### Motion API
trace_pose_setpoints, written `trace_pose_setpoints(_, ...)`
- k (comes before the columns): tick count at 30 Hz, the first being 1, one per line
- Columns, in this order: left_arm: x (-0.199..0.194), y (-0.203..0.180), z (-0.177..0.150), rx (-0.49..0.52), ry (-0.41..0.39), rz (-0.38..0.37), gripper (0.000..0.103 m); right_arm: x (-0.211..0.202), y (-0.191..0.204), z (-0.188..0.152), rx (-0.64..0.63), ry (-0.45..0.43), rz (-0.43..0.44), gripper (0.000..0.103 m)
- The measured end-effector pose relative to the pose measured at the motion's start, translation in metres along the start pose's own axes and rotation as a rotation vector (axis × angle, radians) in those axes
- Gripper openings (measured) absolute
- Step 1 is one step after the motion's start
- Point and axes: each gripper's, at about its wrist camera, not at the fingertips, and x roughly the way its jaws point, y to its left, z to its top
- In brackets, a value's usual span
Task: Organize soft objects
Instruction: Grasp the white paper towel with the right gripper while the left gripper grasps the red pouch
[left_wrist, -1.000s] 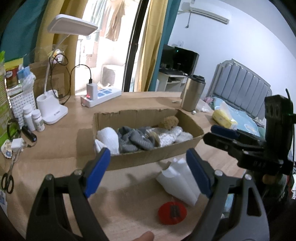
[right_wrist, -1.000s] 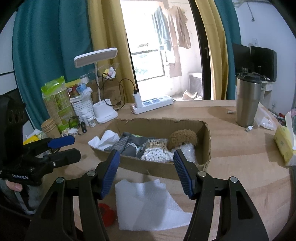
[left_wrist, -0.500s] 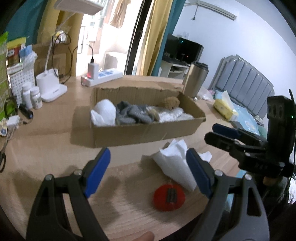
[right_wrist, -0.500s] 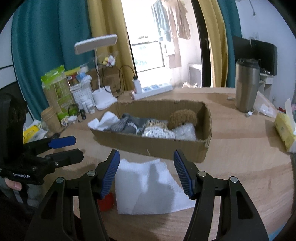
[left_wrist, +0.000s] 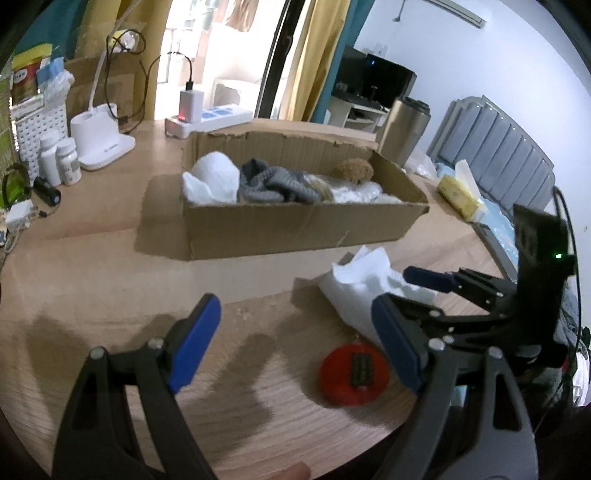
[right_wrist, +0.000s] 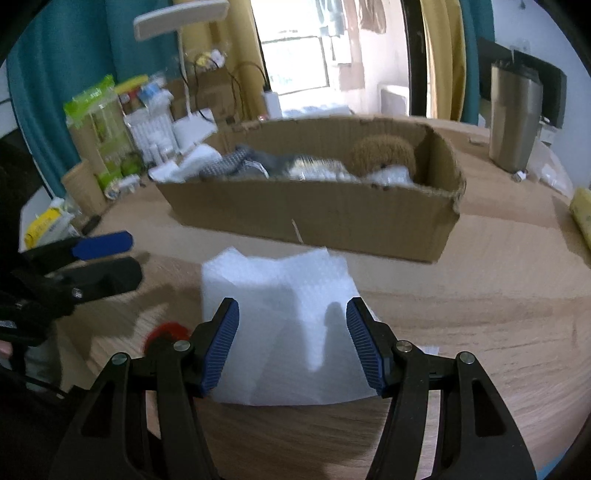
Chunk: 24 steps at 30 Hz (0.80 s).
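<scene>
A white sheet of bubble wrap lies on the wooden table in front of a cardboard box. My right gripper hangs open just above the sheet, its blue pads on either side of it without touching. In the left wrist view the same sheet lies at the right, with a red round object nearer the table edge. My left gripper stands open over bare table, left of the red object. The box holds white wrap, grey knitwear and a brown plush toy.
A steel tumbler stands right of the box. A yellow tissue pack lies further right. A desk lamp base, power strip, pill bottles and snack bags crowd the back left. The table's round front edge is close below both grippers.
Both grippers have sunk toward the table and tilted further down. The right one now sits low over the white sheet; the left one is lower over the bare wood.
</scene>
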Motion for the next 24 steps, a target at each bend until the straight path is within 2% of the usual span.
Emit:
trace_pose_setpoints(4, 0.004, -0.003, -0.002, 0.015, 0.02, -0.002, 0.085, 0.009, 0.001, -0.005, -0.027, 0.037, -0.022, 0.065)
trace_pose_setpoints(9, 0.008, -0.009, -0.002, 0.046, 0.04, -0.003, 0.085, 0.008, 0.013, -0.015, -0.145, 0.005, -0.082, 0.065)
trace_pose_setpoints(11, 0.01, -0.012, -0.003, 0.061, 0.048, -0.002, 0.085, 0.008, 0.012, -0.016, -0.147, -0.004, -0.082, 0.064)
trace_pose_setpoints(13, 0.012, -0.014, -0.003, 0.072, 0.057, -0.003, 0.085, 0.007, 0.011, -0.017, -0.159, -0.009, -0.083, 0.059)
trace_pose_setpoints(14, 0.013, -0.015, -0.003, 0.077, 0.061, -0.003, 0.085, 0.006, 0.01, -0.017, -0.16, -0.011, -0.085, 0.053)
trace_pose_setpoints(15, 0.013, -0.016, -0.003, 0.082, 0.065, -0.002, 0.085, 0.006, 0.009, -0.017, -0.161, -0.013, -0.089, 0.044)
trace_pose_setpoints(16, 0.013, -0.018, -0.003, 0.091, 0.068, 0.0, 0.085, 0.005, 0.007, -0.017, -0.164, -0.014, -0.092, 0.038)
trace_pose_setpoints(17, 0.013, -0.02, -0.002, 0.096, 0.07, 0.001, 0.085, 0.005, 0.007, -0.016, -0.168, -0.015, -0.098, 0.028)
trace_pose_setpoints(18, 0.013, -0.021, -0.002, 0.103, 0.073, 0.002, 0.085, 0.003, 0.006, -0.016, -0.174, -0.019, -0.117, 0.023)
trace_pose_setpoints(20, 0.013, -0.025, -0.002, 0.123, 0.076, 0.003, 0.085, 0.002, 0.002, -0.016, -0.174, -0.024, -0.144, 0.019)
trace_pose_setpoints(24, 0.019, -0.035, -0.007, 0.167, 0.116, -0.004, 0.085, -0.003, -0.016, -0.017, -0.136, -0.037, -0.172, 0.019)
